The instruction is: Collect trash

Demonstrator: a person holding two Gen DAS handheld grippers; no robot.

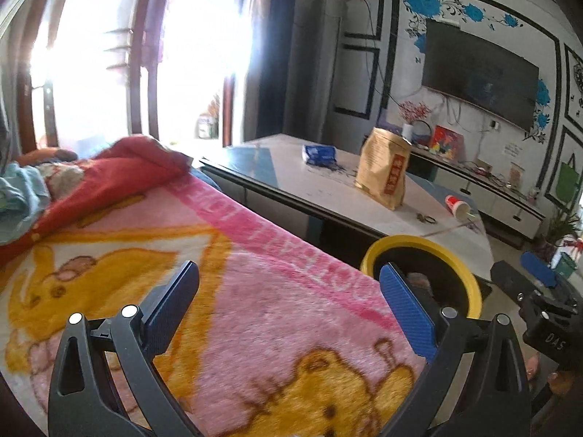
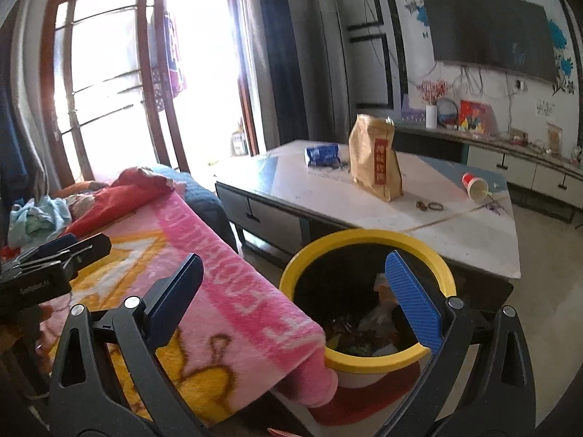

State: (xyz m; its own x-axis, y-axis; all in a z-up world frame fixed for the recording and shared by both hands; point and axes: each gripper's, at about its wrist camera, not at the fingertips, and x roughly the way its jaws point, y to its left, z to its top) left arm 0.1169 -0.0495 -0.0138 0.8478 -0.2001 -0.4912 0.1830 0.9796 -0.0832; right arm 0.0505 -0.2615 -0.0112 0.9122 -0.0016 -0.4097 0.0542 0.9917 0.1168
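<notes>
Yellow-rimmed bin (image 2: 368,358) waits; both grippers empty, jaws apart.
Tipped paper cup (image 2: 475,186) lies ahead-right on the table (image 2: 473,240), mouth rightward, nearer the right gripper (image 2: 295,291) than the left gripper (image 1: 288,306).

Left gripper (image 1: 289,313) and right gripper (image 2: 297,300) — both empty, jaws wide apart.

Light src: daylight thrown in thru window (image 1: 91,73), blown out w/ glare.
Tabletop (image 2: 455,233): sheen seen.
Edges: fisheye-bent, dark vignette.
Blur: slight motion softness noted on blanket (image 1: 255,309).
</notes>
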